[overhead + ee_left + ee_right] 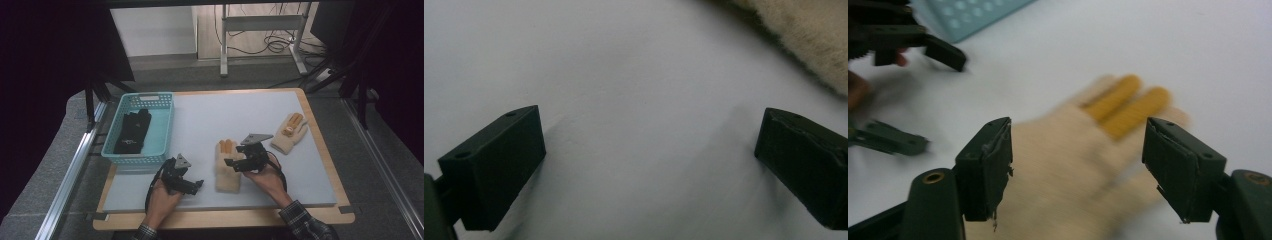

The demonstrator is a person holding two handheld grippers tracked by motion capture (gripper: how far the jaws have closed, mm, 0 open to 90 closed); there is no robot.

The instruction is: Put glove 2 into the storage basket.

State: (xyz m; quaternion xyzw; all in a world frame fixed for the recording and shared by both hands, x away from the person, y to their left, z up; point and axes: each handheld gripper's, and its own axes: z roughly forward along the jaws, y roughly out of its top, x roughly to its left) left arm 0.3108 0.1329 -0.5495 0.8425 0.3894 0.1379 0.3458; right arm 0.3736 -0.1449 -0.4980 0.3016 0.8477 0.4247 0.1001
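1. The near glove (228,167), cream with orange fingers, lies flat on the tabletop (210,120) at lower centre of the high view, fingers pointing up the frame. In the right tool view it is blurred, lying between and beyond the two jaws.
2. The right tool (235,163) sits over this glove at centre right of the high view. Its jaws stand wide apart and hold nothing; whether they touch the fabric cannot be told.
3. The left tool (199,185) is at lower left of centre, just left of the glove. Its jaws are also spread wide, bare tabletop between them, with the glove's fuzzy edge in the upper right corner of the left tool view.
4. A second cream glove (289,133) lies to the upper right, apart from the first.
5. A light blue basket (161,131) stands at upper left of the tabletop; a dark pair of gloves (132,131) lies inside.
6. Progress, as judged: the dark gloves appear already stowed; both cream gloves remain out, neither gripped. Pickup of the near glove looks to be the step in hand.
7. Markings: a small light emblem on the dark gloves and a patch on the far glove, neither legible.
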